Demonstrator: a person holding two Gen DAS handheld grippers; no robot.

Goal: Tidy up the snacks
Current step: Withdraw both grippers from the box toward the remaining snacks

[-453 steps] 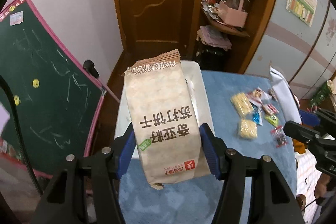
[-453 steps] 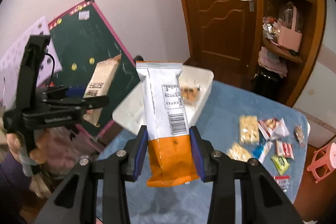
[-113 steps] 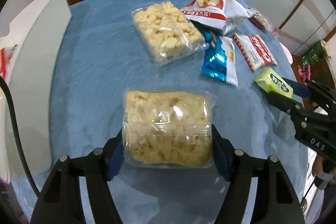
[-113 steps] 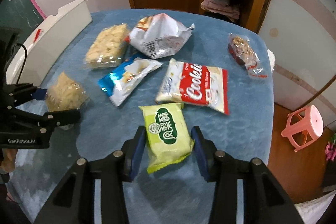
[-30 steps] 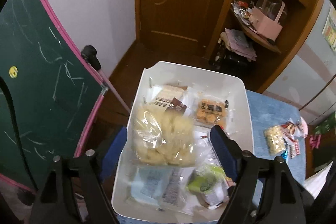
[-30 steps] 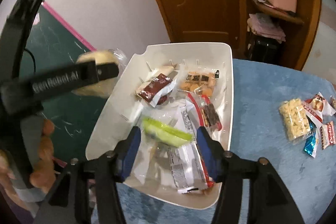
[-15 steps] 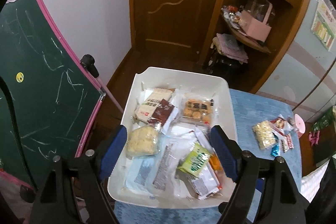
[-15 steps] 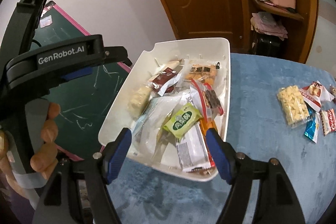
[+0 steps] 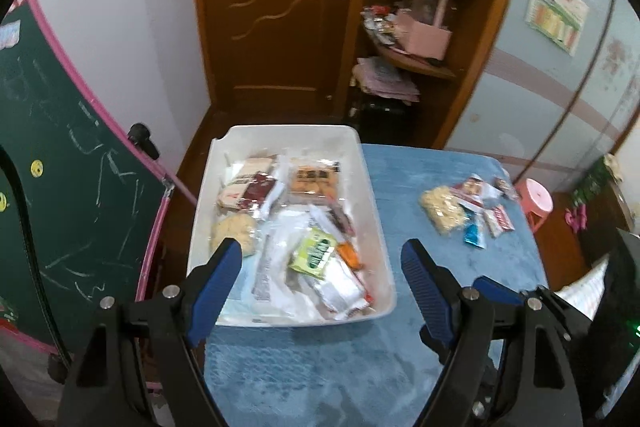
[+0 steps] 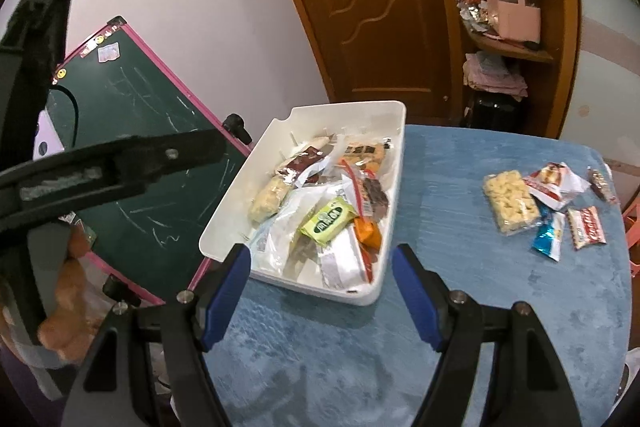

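Note:
A white bin (image 9: 372, 195) (image 10: 396, 163) stands at the left edge of the blue table and holds several snack packs. Among them are a clear bag of yellow puffs (image 9: 234, 229) (image 10: 269, 201) and a green pack (image 9: 316, 253) (image 10: 329, 219). My left gripper (image 9: 322, 265) is open and empty, above the near end of the bin. My right gripper (image 10: 321, 267) is open and empty, above the bin's near corner. Several loose snacks lie on the table at the right, led by a clear bag of puffs (image 9: 442, 213) (image 10: 510, 207).
A green chalkboard with a pink frame (image 9: 68, 187) (image 10: 140, 131) leans just left of the bin. A wooden door (image 9: 276, 7) and shelves (image 9: 420, 35) stand behind. A pink stool (image 9: 536, 201) stands off the table's far right. The left gripper's body (image 10: 100, 167) crosses the right wrist view.
Both grippers have let go their packs: the yellow puff bag and the green pack now lie in the bin. Both grippers have pulled back from the bin and swung right.

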